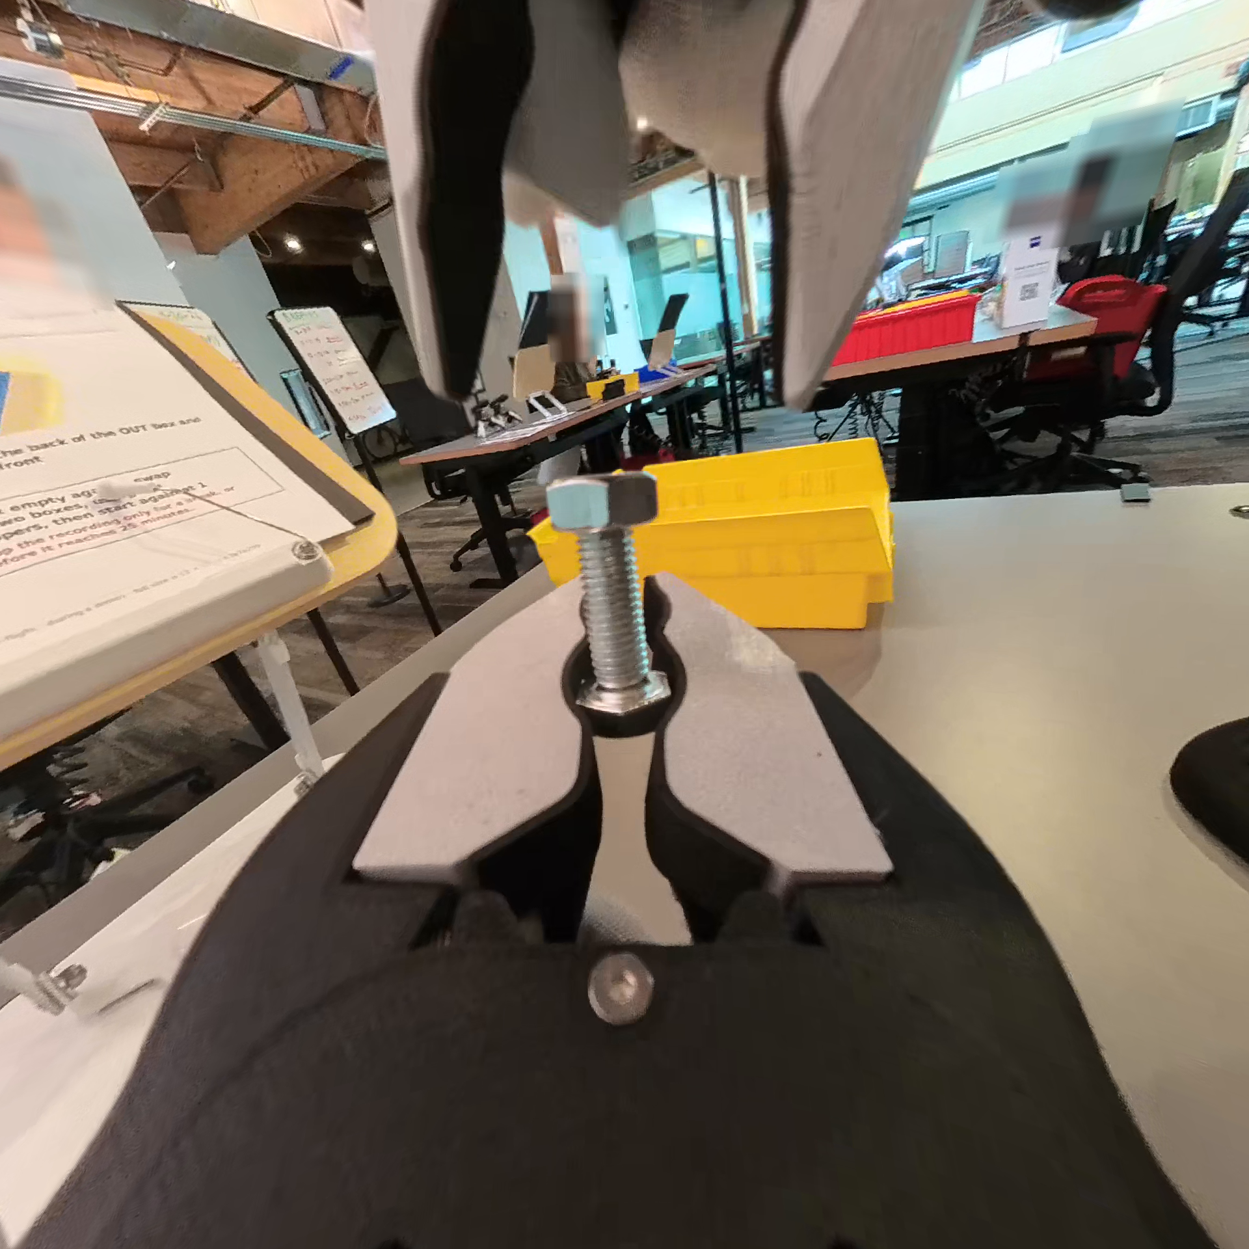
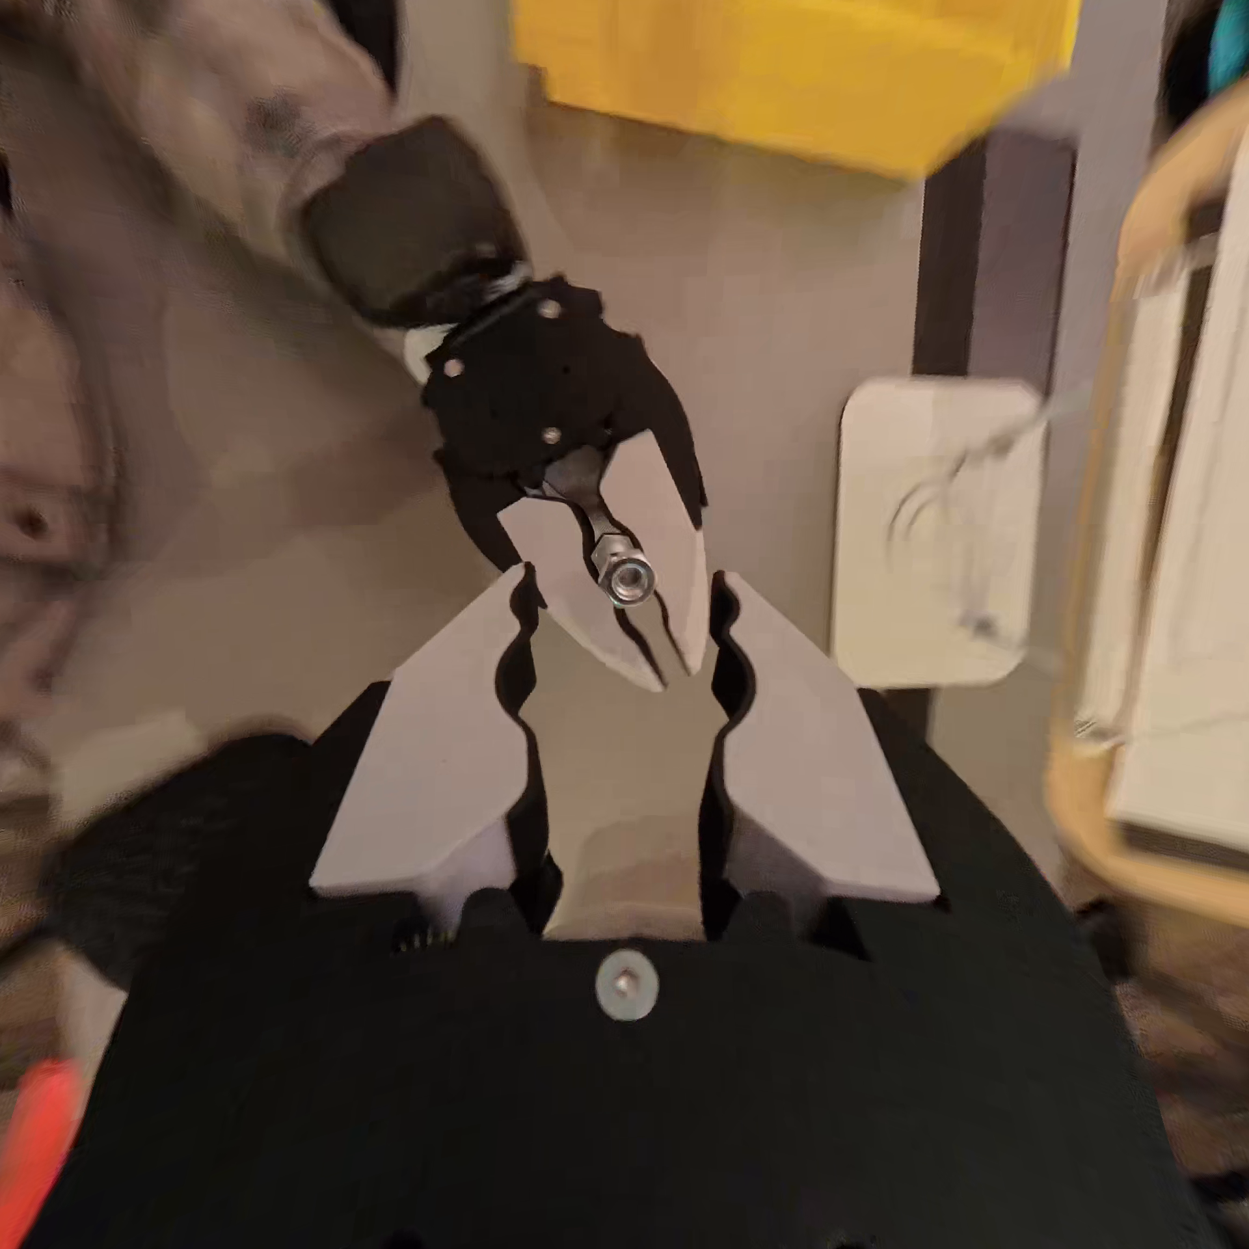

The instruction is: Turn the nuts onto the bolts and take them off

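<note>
1. The left gripper (image 1: 618,649) is clenched on the zinc-plated steel hex nut (image 1: 625,693), the threaded silver bolt (image 1: 608,574) standing upright out of it, head on top.
2. The right gripper (image 2: 622,595) hangs spread and empty — directly above the bolt's head, along its long axis.
3. Likely next: descend and close on the head.
</note>
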The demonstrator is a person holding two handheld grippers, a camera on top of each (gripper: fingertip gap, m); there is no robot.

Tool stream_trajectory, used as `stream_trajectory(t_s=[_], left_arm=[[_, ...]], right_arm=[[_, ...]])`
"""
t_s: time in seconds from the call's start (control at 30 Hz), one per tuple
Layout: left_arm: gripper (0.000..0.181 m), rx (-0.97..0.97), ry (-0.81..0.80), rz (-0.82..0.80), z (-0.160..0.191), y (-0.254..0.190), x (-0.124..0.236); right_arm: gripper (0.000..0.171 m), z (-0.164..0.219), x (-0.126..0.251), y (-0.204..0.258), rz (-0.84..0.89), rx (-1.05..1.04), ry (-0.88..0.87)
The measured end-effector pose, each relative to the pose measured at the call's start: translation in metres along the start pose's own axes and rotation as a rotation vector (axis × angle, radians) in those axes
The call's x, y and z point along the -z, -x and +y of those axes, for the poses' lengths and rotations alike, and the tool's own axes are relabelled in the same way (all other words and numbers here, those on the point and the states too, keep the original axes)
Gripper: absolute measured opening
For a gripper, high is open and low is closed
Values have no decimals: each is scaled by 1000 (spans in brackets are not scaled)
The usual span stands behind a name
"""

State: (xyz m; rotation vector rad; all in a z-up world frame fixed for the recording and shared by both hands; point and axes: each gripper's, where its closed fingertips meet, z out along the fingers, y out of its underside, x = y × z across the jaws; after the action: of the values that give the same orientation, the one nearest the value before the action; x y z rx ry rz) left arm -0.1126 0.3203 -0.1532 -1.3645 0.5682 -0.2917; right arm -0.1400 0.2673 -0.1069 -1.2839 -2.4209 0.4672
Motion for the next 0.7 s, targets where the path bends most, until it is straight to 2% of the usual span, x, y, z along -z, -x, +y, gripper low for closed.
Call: stream_trajectory(t_s=[0.13,0.3,0.43,0.57,0.6,0.63,0.7], left_arm=[[10,6,-22,43,-4,-7,1],[10,2,-27,55,-6,-11,1],[10,-2,-31,53,-7,-10,1],[10,4,-26,35,-6,-7,1],[10,6,-19,22,-5,-5,0],[10,12,-15,2,-4,-1,0],[10,-6,7,-28,1,4,0]], right_arm=[[40,6,4,-2,27,357,103],[27,4,-1,11,-112,441,107],[14,7,-4,8,-118,446,129],[13,7,-4,6,-120,319,136],[12,9,-4,4,-118,245,147],[1,10,-5,5,-130,159,159],[0,8,-8,2,-114,-104,156]])
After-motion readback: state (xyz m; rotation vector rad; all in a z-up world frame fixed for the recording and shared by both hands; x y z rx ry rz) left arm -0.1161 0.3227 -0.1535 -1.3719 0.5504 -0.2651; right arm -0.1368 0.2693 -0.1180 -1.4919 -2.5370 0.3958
